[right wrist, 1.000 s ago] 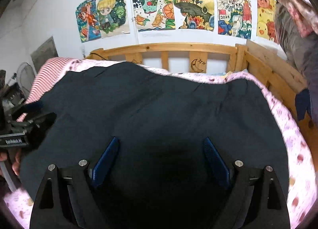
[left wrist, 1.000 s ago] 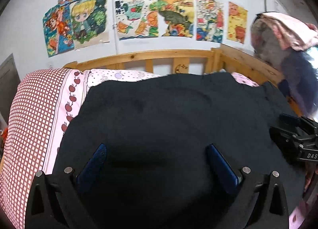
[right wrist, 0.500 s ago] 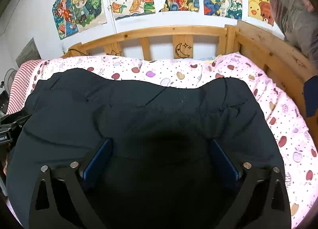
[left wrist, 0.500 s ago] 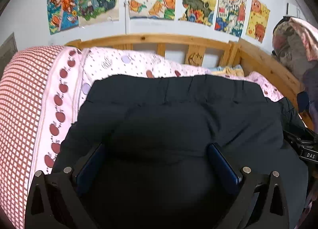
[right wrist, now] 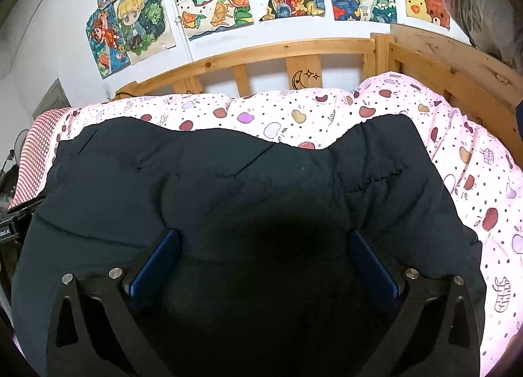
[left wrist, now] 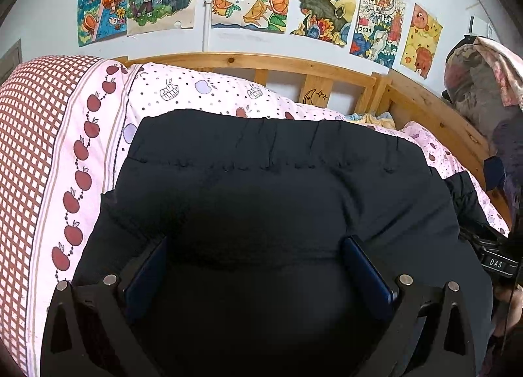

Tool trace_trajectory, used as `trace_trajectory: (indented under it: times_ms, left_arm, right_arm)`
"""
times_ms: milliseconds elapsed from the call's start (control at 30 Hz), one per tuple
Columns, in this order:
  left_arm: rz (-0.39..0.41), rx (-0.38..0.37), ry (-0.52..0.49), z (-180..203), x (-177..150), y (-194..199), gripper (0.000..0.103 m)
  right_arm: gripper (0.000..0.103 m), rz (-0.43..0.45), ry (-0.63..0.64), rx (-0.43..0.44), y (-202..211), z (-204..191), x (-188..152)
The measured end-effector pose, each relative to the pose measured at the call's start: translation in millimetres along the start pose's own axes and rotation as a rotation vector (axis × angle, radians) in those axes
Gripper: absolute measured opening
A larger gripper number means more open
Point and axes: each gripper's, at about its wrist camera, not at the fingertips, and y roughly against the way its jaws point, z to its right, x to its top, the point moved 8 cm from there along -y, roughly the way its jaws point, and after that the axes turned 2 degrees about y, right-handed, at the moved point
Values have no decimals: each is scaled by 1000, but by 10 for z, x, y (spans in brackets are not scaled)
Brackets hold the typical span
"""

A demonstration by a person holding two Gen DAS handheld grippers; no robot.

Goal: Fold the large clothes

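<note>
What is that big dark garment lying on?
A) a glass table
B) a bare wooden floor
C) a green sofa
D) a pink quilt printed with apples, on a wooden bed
D: the dark garment is spread over a pink apple-print quilt, with the wooden bed frame behind it.

Left tool showing black angular frames, blue finger pads, silver screws, right tool wearing matching blue pads, white lettering on its side
</note>
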Motion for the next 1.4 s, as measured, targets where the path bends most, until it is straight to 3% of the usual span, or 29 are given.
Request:
trace_trajectory:
  times_ms: [600, 1000, 1400]
  left_arm:
    - [37, -28, 11, -15, -40, 18, 103]
    - [56, -60, 46, -77, -17, 298, 103]
    - [36, 36, 58, -636, -29, 880, 103]
  right_arm:
    - [102, 72, -17, 12, 76, 17, -45]
    - [102, 168, -65, 47, 592, 137, 30]
    - [102, 115, -111, -16, 1177, 726, -142]
